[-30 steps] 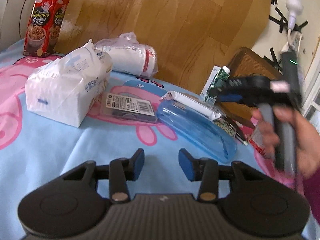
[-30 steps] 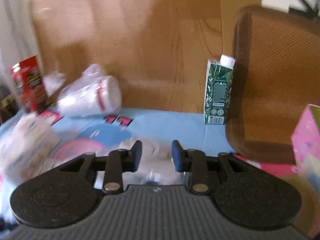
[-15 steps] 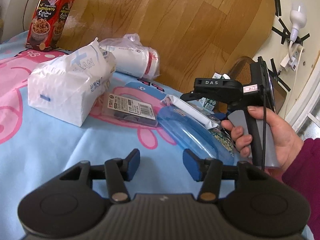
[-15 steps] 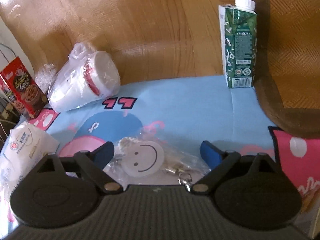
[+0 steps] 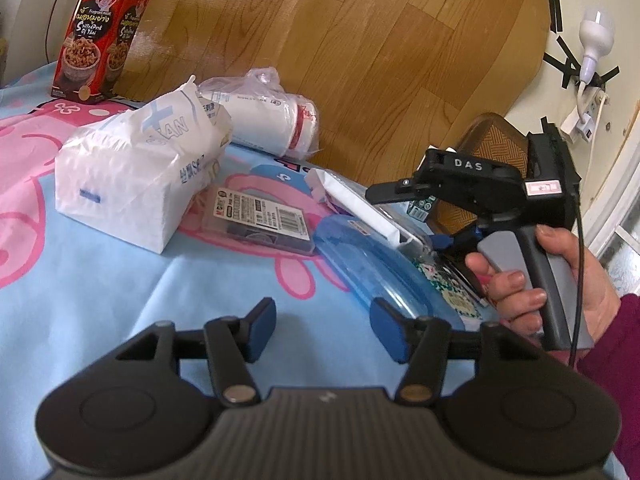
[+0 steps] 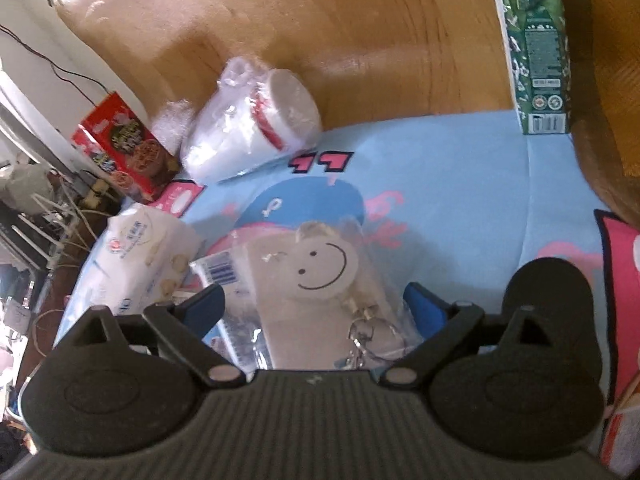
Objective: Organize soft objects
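Note:
A white tissue pack [image 5: 136,184] lies on the blue cartoon cloth [image 5: 80,300]; it also shows in the right wrist view [image 6: 144,252]. A clear bag with a white smiley keychain [image 6: 320,268] lies between the open jaws of my right gripper [image 6: 316,304], which hovers just above it. In the left wrist view the same bag [image 5: 360,208] rests on a blue plastic case [image 5: 376,264], under my right gripper [image 5: 432,240]. My left gripper [image 5: 328,328] is open and empty above bare cloth, near the case.
A bagged stack of white paper cups [image 5: 272,120] lies at the cloth's far edge. A red snack box [image 5: 100,36] stands far left. A green carton [image 6: 532,48] stands far right by a brown woven stool [image 6: 600,80]. A flat barcoded package [image 5: 256,220] lies mid-cloth.
My right gripper has opened wide and come down over the smiley keychain bag. My left gripper has opened a little wider and barely moved.

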Tool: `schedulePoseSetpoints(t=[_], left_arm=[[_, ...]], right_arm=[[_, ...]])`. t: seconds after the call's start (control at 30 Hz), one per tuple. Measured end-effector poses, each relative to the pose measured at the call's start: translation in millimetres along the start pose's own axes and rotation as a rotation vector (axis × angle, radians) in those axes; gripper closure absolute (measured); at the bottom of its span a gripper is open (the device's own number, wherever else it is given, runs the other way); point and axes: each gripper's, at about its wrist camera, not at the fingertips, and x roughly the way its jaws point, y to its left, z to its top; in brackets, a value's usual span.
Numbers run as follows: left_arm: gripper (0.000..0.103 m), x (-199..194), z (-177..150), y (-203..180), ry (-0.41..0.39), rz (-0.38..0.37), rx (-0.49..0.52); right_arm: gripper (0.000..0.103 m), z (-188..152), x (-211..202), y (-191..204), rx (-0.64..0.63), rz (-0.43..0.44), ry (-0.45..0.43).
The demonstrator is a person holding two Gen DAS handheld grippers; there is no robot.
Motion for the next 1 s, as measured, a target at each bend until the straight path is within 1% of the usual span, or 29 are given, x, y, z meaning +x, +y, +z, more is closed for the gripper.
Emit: schedulePoseSetpoints(t=[0.03, 0.07, 0.1, 0.2, 0.3, 0.4, 0.47, 0.5, 0.53, 0.63, 0.7, 0.8, 0.83, 0.87, 0.93, 1.0], left_arm=[[0.05, 0, 0, 0, 0.001, 0.0, 0.001], [0.05, 0, 0, 0, 0.001, 0.0, 0.001], [0.049, 1, 0, 0, 0.001, 0.0, 0.001], [0.049, 1, 0, 0, 0.0, 0.003, 0.002], [0.049, 0, 0, 0, -0.006, 0.011, -0.002], [0.049, 0, 1, 2, -0.007, 0.008, -0.013], [0.049, -1, 1, 3, -0.009, 0.008, -0.02], [0.049, -1, 1, 4, -0.007, -0.004, -0.025], [0.048, -2, 2, 6, 0.003, -0.033, -0.03], [0.048, -9, 2, 6, 0.045, -0.157, -0.064], [0.048, -17, 3, -6, 0.062, -0.243, -0.078], [0.052, -16, 6, -33, 0.127, -0.341, -0.081], [0.055, -14, 6, -43, 0.148, -0.37, -0.07], [0.059, -12, 6, -54, 0.164, -0.38, -0.054], [0.071, -6, 5, -78, 0.193, -0.372, -0.006], [0.073, -2, 4, -104, 0.197, -0.38, 0.047]], right_arm=[[0.013, -1, 0, 2, -0.011, 0.01, -0.006], [0.024, -1, 1, 1, -0.011, 0.031, 0.007], [0.028, -1, 2, -1, 0.013, 0.061, 0.023], [0.032, 0, 1, -2, 0.037, 0.075, 0.029], [0.033, -4, -8, 3, 0.034, 0.071, 0.001], [0.033, -17, -29, 13, -0.018, 0.069, -0.065], [0.033, -33, -50, 21, -0.069, 0.076, -0.112], [0.032, -45, -61, 27, -0.109, 0.062, -0.135], [0.032, -58, -71, 32, -0.156, 0.036, -0.156], [0.032, -105, -100, 46, -0.301, -0.05, -0.204], [0.032, -131, -113, 48, -0.34, -0.096, -0.228], [0.032, -165, -125, 50, -0.376, -0.156, -0.276], [0.032, -173, -128, 52, -0.382, -0.167, -0.294], [0.032, -181, -133, 51, -0.382, -0.168, -0.313], [0.032, -190, -141, 51, -0.373, -0.183, -0.358], [0.032, -196, -153, 49, -0.376, -0.24, -0.422]])
